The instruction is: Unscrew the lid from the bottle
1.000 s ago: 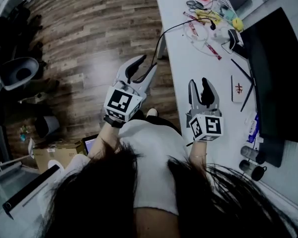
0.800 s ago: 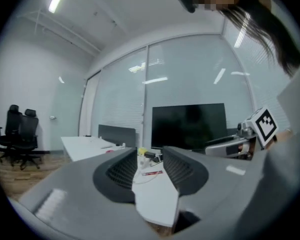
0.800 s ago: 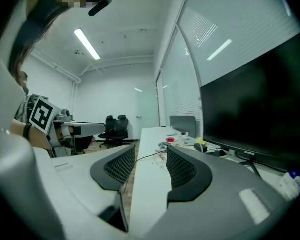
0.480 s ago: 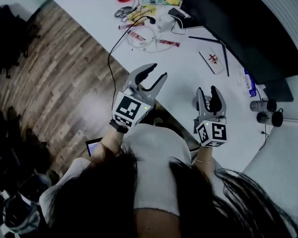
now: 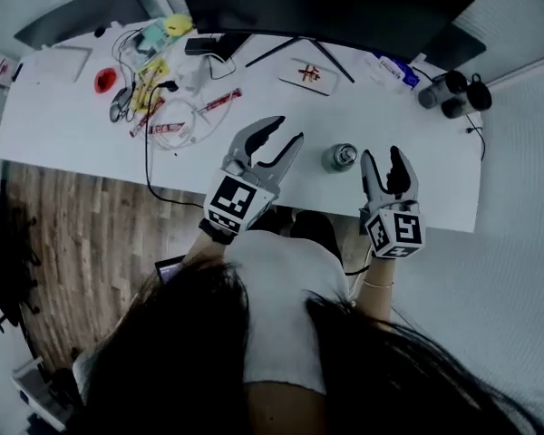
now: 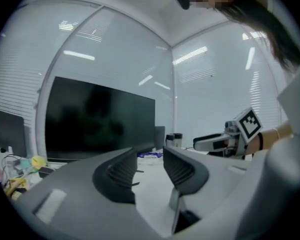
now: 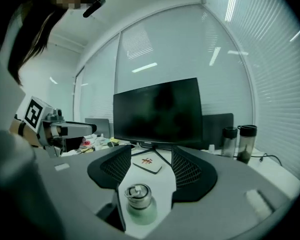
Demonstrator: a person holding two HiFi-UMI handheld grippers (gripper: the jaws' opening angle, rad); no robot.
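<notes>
Two grippers, held level above desk (image 5: 63, 125) edge.
Left gripper (image 5: 286, 132): jaws apart, empty. Right gripper (image 5: 383, 154): jaws just opened wider, nothing gripped; bottle (image 5: 343, 157) close by.

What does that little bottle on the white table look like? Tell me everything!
The bottle is small, with a pale green body and a shiny, metal-looking lid that has a little ring on top. The lid is on the bottle. It stands upright on the white table, near the front edge, with bare tabletop all around it. Only the table touches it.
</notes>
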